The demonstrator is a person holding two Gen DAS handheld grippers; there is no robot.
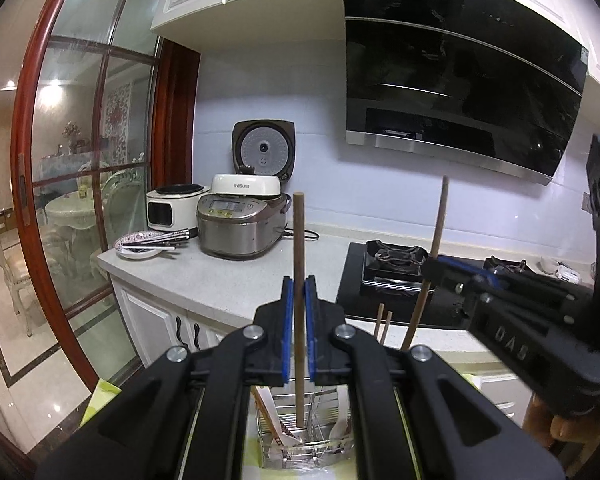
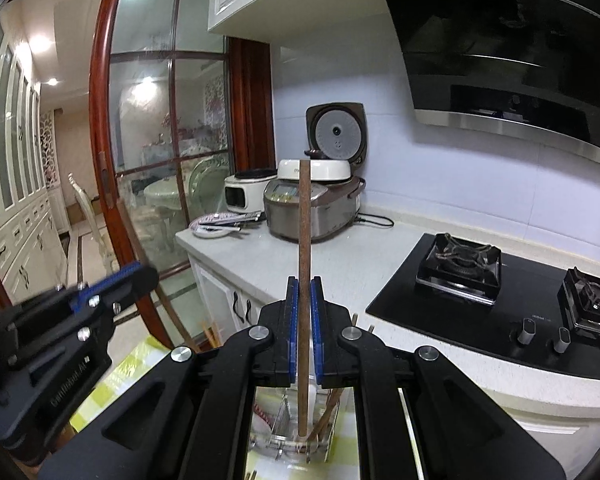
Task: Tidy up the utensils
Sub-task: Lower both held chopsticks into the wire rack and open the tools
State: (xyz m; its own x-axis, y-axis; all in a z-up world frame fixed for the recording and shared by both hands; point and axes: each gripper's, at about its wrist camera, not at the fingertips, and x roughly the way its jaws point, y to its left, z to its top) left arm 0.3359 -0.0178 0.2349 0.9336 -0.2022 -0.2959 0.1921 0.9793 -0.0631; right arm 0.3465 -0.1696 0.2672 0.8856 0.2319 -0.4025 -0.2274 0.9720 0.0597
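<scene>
Each gripper holds one chopstick upright over the rack. Left gripper (image 1: pixel 299 292): pads closed on chopstick (image 1: pixel 299 304), tip down inside the wire rack (image 1: pixel 300 446). Right gripper (image 2: pixel 305 300): pads closed on second chopstick (image 2: pixel 304 280), tip in the clear holder (image 2: pixel 296 436), beside chopsticks already there. Rack sits on a checked cloth (image 2: pixel 100 392), below the counter (image 2: pixel 340 264) front edge. Step looks like insertion. Next: lower until the tips seat, then open the pads. More utensils wait on the plate (image 1: pixel 138 246) at the counter's far-left corner.
</scene>
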